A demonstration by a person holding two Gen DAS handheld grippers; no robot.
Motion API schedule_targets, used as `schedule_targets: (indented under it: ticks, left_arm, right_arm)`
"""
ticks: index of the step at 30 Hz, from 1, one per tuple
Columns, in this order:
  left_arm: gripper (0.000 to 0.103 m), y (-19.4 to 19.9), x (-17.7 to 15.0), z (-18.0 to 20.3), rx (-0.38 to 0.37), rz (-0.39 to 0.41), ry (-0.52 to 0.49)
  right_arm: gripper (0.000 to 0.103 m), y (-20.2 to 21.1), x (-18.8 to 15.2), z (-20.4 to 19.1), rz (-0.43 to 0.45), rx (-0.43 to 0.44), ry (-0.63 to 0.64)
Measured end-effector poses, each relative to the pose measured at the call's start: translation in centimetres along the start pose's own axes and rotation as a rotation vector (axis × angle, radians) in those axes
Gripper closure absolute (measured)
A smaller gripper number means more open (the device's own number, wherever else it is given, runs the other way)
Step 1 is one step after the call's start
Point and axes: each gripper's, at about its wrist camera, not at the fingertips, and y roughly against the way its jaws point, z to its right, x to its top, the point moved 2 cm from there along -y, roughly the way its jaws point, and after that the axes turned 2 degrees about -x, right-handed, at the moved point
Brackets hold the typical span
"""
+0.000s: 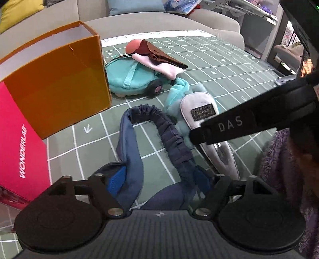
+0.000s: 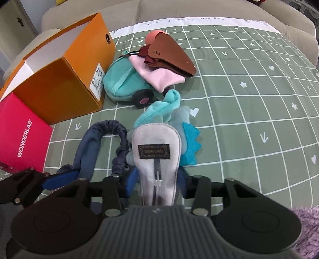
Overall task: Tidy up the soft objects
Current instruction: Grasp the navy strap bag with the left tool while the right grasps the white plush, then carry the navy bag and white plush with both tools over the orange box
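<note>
Right fingers (image 2: 158, 185) pinch the grey pouch (image 2: 157, 151); left fingers (image 1: 159, 185) grip the navy cloth (image 1: 131, 151)

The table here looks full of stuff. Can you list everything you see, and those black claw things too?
Orange box: one, open top, left on the cloth.
Pink box: one, lettered WONDERLAB, in front of the orange box.
Teal pouch: one, black wheel, beside the orange box.
Pink cloth: one, on the pouch.
Brown case: one, leather, atop the pink cloth.
Ball: one, coral, behind the case.
Teal plush: one, mid-cloth.
Grey slipper: one, over the plush.
Navy strap: one, ruched, near front.
Checked cloth: one, green.
Sofa: beige, behind.
Left gripper: around the strap.
Right gripper: around the slipper.
</note>
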Motion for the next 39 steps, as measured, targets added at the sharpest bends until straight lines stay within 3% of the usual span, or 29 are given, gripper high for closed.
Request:
schedule_targets:
  ticks: [5, 6, 7, 10, 20, 25, 33, 39]
  left_arm:
    - [0.064, 0.4, 0.1, -0.2, 0.037, 0.007, -0.01]
    - [0.083, 0.5, 0.0, -0.2, 0.042, 0.009, -0.014]
    - [0.095, 0.6, 0.0, -0.2, 0.051, 0.008, -0.02]
    - [0.101, 1.1, -0.3, -0.3, 0.075, 0.017, -0.018]
    - [0.102, 6.6, -0.8, -1.8, 0.061, 0.072, 0.111]
    - [0.102, 10.1, -0.6, -2.5, 0.056, 0.137, 0.17]
    - [0.102, 15.5, -1.0, -3.2, 0.092, 0.235, 0.197]
    - [0.102, 18.1, -0.8, -4.3, 0.132, 0.265, 0.227]
  right_arm:
    - [0.08, 0.1, -0.3, -0.4, -0.009, -0.005, 0.024]
    - [0.081, 0.2, -0.3, -0.4, -0.011, -0.005, 0.026]
    - [0.082, 0.3, -0.4, -0.5, -0.013, -0.004, 0.028]
    - [0.082, 0.6, -0.6, -0.6, -0.016, -0.008, 0.028]
    - [0.086, 4.0, -2.0, -1.5, -0.006, 0.037, 0.012]
    - [0.086, 6.4, -2.8, -2.5, 0.037, 0.058, 0.036]
    - [0.086, 9.6, -4.3, -5.3, 0.055, 0.153, 0.082]
    - [0.086, 11.3, -4.5, -8.2, 0.071, 0.189, 0.129]
